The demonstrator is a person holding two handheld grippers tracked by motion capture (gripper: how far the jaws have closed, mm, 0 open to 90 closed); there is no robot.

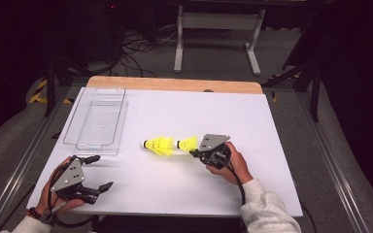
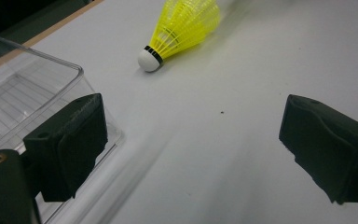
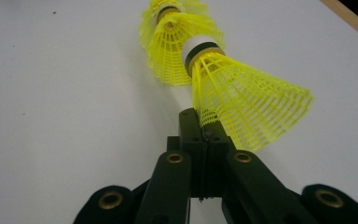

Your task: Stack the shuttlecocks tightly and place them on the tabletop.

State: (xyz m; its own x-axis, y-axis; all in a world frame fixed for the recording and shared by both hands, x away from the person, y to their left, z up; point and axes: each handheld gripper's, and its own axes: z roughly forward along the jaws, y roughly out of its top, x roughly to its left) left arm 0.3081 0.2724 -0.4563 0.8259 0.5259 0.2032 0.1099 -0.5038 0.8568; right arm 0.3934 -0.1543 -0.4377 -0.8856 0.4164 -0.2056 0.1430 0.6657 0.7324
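Note:
A yellow shuttlecock (image 1: 188, 143) with a white cork lies near the table's middle, and my right gripper (image 1: 194, 152) is shut on the edge of its skirt. In the right gripper view the jaws (image 3: 200, 125) pinch the mesh of this shuttlecock (image 3: 242, 102), whose cork points into a nested stack of yellow shuttlecocks (image 3: 175, 42). That stack (image 1: 159, 145) lies just left of the held one. My left gripper (image 1: 99, 172) rests at the front left, open and holding nothing. Its fingers (image 2: 70, 140) stand wide apart, with the stack (image 2: 182, 28) farther off.
A clear plastic tray (image 1: 97, 121) sits at the back left of the white board, and its corner (image 2: 51, 79) lies close to my left gripper's left jaw. A wooden strip (image 1: 175, 83) runs along the far edge. Dark floor and cables lie beyond.

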